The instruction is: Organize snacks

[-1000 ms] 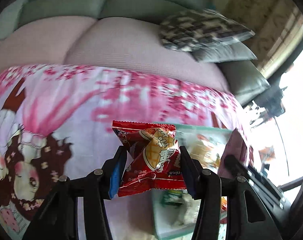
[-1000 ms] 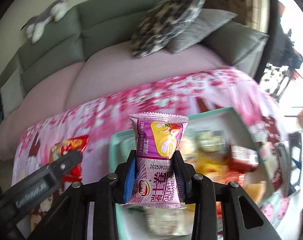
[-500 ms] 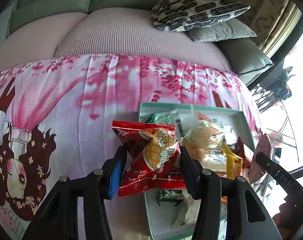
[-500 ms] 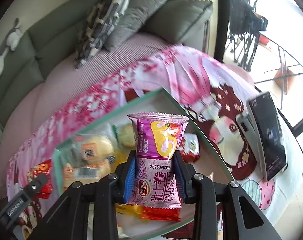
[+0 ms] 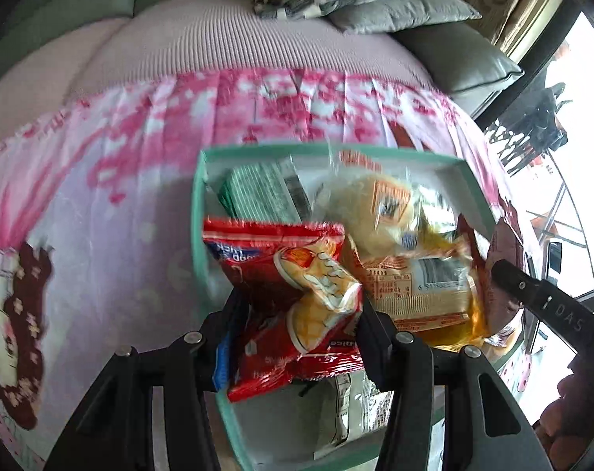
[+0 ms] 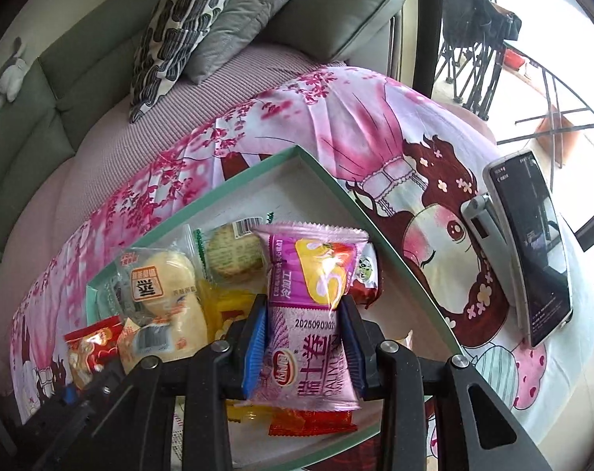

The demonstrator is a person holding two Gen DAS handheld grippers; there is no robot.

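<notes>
- A sofa stands behind the pink cloth (image 6: 375,117), where a green box (image 6: 328,180) already holds several snacks.
- Left gripper (image 5: 297,314) clamps a red packet (image 5: 293,298) over the box's left edge — not dropped yet.
- Right gripper (image 6: 303,337) pinches a purple packet (image 6: 308,314) above the box's middle — also undelivered.

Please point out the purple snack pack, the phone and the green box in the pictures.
purple snack pack (image 6: 308,314): right wrist view, middle of wrapper.
phone (image 6: 532,247): right wrist view, dark screen.
green box (image 6: 336,184): right wrist view, far rim.
</notes>
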